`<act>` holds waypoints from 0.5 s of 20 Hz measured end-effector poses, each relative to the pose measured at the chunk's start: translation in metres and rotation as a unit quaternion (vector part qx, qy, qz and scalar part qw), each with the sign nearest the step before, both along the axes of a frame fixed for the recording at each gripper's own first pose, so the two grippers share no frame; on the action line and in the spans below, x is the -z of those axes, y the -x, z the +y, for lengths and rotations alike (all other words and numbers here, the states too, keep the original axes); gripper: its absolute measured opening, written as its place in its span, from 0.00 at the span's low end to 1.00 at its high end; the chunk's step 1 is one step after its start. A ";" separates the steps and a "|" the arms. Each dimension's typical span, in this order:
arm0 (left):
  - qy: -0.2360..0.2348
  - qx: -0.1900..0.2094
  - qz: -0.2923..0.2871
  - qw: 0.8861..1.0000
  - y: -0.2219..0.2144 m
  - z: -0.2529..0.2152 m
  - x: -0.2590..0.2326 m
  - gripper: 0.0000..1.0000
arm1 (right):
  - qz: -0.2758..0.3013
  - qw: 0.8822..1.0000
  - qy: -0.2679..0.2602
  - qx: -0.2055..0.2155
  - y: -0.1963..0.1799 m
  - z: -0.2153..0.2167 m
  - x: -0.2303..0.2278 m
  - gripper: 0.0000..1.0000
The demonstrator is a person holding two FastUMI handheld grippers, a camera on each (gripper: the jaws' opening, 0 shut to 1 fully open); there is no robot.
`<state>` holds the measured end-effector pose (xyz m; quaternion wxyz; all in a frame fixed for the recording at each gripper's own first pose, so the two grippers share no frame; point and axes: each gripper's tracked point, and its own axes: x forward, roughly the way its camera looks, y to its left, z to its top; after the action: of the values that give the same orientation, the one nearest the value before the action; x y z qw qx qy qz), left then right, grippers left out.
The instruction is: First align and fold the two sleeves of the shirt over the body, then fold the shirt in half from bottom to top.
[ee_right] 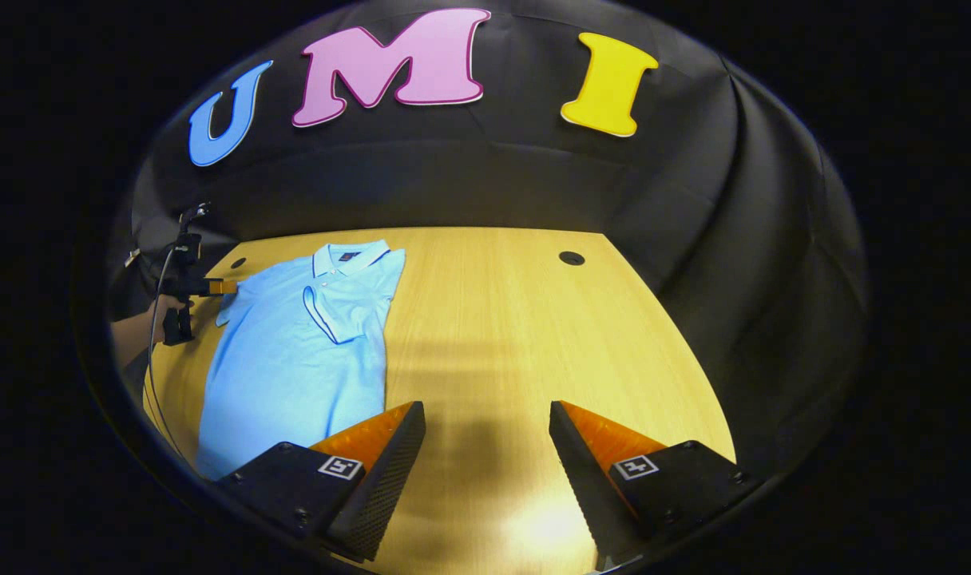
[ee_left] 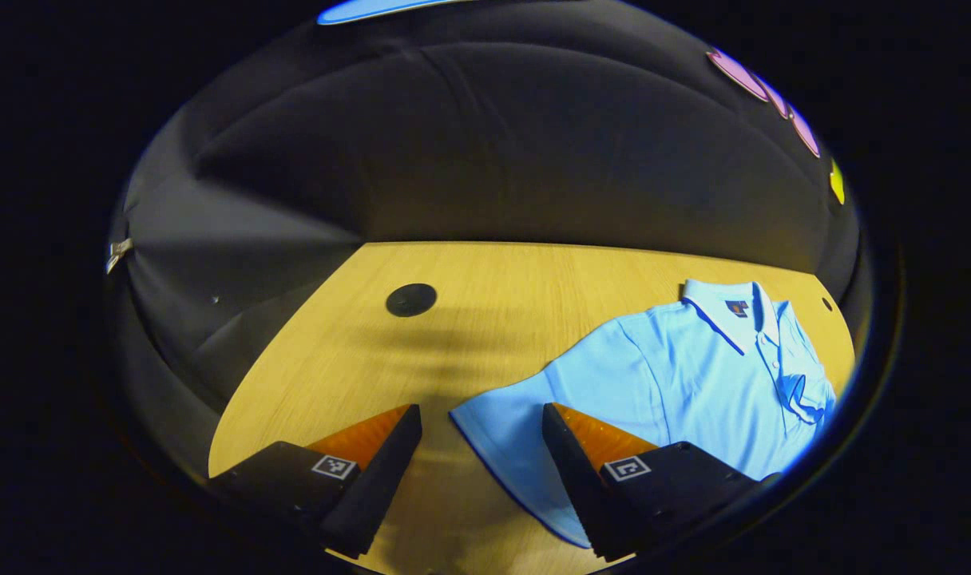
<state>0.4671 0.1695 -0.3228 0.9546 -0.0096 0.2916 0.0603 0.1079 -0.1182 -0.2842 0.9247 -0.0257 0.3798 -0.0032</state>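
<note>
the left gripper [ee_left: 481,431] has its jaws spread wide, nothing between them. in the left gripper view it hangs over the outer end of the left sleeve [ee_left: 517,435], whose dark-trimmed hem lies in the gap and runs under one finger [ee_left: 569,455]; i cannot tell whether that finger touches the cloth. the right gripper view catches the same gripper far off at the shirt's left shoulder, with a hand [ee_right: 162,315] holding it and a cable trailing down.

the right gripper [ee_right: 485,431] is also released, jaws wide apart and holding nothing. it hovers over bare table [ee_right: 533,335], with the shirt's lower hem just beside its left finger [ee_right: 382,455] and no cloth in the gap.

the shirt [ee_right: 294,359], a light blue polo, lies flat and face up on the wooden table, collar [ee_right: 350,257] toward the booth wall and bottom hem toward the grippers. the right sleeve [ee_right: 338,311] looks already turned in over the chest, its trimmed edge lying across the front. the left sleeve is spread out to the side, not folded.

so by my reading the task is roughly a third done: one sleeve is over the body, the other is about to be taken, and the fold from bottom to top has not begun.
</note>
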 end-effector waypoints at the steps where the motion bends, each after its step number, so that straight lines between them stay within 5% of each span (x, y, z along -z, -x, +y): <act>1: 0.011 0.007 0.000 1.000 -0.006 -0.007 0.000 0.96 | -0.003 1.000 -0.003 0.003 0.002 -0.003 -0.002 0.97; 6: 0.023 0.020 0.005 1.000 -0.010 -0.015 0.002 0.80 | -0.011 1.000 0.002 -0.004 0.009 -0.005 0.007 0.97; 10: 0.038 0.030 0.004 0.999 -0.011 -0.024 0.001 0.26 | -0.007 1.000 -0.018 -0.007 0.012 0.003 0.021 0.98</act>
<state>0.4777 0.1457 -0.3239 0.9536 -0.0366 0.2980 0.0210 0.0955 -0.1150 -0.3048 0.9275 -0.0120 0.3735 0.0102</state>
